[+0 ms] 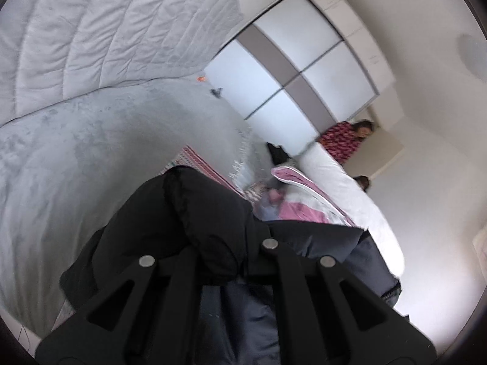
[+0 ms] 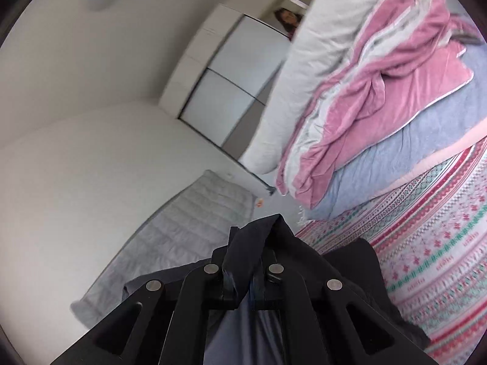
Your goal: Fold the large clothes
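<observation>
Item: dark jacket [image 1: 194,213], one. Held up off the patterned bedspread [image 2: 426,243], bunched between two claws.

Left claw [image 1: 213,261]: clenched on a thick black fold of the jacket.
Right claw [image 2: 243,276]: clenched on a thin navy edge that peaks above its tips.

Handling note: likely a lift-and-carry to spread the jacket. Keep both grips firm, hold the claws level and apart so the cloth hangs flat, and lower it onto clear bedspread away from the pile.

Also counted: pink blanket [image 2: 380,97], one; white pillow [image 2: 304,76], one; grey quilt [image 1: 106,36], one; wardrobe [image 1: 304,70], one; persons in the doorway, two.
</observation>
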Demonstrator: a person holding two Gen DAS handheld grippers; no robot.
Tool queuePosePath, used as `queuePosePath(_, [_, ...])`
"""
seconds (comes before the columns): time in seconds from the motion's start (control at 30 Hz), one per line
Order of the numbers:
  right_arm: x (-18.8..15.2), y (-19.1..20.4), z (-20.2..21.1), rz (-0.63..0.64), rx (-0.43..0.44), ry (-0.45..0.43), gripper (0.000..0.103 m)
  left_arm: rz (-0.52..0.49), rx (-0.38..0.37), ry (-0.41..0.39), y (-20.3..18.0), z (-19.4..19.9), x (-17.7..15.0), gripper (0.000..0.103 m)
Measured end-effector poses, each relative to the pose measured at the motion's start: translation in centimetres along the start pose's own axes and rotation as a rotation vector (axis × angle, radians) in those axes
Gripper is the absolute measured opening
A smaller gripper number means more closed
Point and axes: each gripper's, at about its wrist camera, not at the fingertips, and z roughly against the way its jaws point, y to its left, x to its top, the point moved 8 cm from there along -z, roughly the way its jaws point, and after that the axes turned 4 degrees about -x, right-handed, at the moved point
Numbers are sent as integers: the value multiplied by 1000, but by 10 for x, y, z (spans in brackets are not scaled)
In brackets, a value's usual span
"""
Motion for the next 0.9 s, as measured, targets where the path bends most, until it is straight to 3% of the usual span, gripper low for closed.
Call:
queuePosePath(0.27, [5, -97, -135, -162, -235, 106, 3, 84, 241, 158, 62, -162, 10, 5])
queuePosePath(0.43, [-4, -152, -188, -251, -350, 138, 3, 109, 332, 202, 99, -220, 6, 6])
queuePosePath(0.63, [-10, -190, -226, -272, -491, 172, 3, 69, 422, 212, 116, -253, 5, 6])
queuePosePath(0.77, [-5, -208, -235, -190, -638, 141, 3, 47, 479, 218, 126, -266, 4, 6])
queuePosePath(0.9, [-21, -233, -248, -178, -664, 175, 3, 65, 487, 235, 137, -276, -6, 7])
